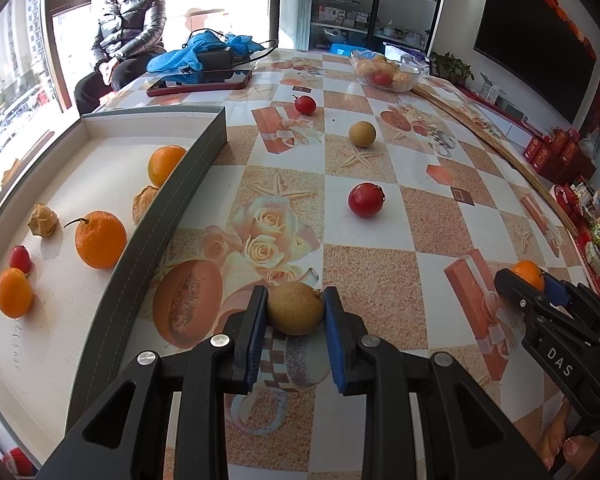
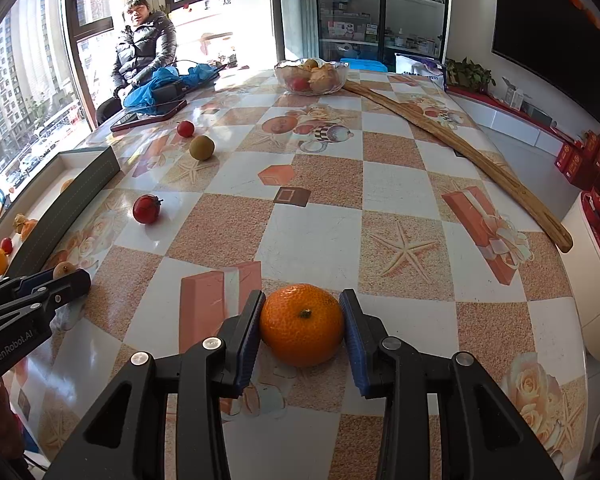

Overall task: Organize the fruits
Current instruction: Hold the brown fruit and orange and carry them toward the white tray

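The left gripper (image 1: 295, 308) is closed on a brown fruit (image 1: 295, 309) and the right gripper (image 2: 302, 322) on an orange (image 2: 302, 324); the box (image 1: 188, 168) lies to their left, nearer the left gripper.

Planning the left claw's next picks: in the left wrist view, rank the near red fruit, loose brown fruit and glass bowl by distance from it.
From the left claw:
1. Red fruit, mid-table.
2. Brown fruit, beyond it.
3. Glass bowl, far edge.

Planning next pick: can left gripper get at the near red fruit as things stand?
Probably not yet: the left gripper is shut on a brown fruit. The path to the red fruit over the table looks clear.
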`<action>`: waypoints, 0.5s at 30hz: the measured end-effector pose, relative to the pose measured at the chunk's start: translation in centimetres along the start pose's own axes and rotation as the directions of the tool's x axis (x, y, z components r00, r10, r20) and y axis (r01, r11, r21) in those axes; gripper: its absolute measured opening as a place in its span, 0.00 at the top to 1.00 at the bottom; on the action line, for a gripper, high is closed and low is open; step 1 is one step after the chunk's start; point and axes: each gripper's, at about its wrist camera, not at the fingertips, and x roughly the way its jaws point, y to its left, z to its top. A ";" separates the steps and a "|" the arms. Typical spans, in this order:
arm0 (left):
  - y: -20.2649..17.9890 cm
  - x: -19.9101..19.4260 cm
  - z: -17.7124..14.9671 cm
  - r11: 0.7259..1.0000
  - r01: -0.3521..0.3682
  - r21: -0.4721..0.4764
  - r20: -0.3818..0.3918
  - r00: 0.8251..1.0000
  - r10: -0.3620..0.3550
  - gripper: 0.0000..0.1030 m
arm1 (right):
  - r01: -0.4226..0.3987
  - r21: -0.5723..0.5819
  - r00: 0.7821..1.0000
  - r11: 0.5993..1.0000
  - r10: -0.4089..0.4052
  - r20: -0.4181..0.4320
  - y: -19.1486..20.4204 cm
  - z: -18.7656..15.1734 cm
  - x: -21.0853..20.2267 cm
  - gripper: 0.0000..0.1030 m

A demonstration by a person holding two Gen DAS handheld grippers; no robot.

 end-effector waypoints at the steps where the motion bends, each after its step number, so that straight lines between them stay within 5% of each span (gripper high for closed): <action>1: 0.0 0.0 0.0 1.000 0.000 0.001 0.000 1.000 0.000 0.70 | 0.000 0.000 1.000 1.000 0.000 0.000 -0.1 0.0 0.0 0.62; 15: 0.0 0.0 0.0 1.000 -0.001 0.001 0.000 1.000 0.001 0.70 | 0.000 0.000 1.000 1.000 0.000 0.000 0.0 0.0 -0.1 0.62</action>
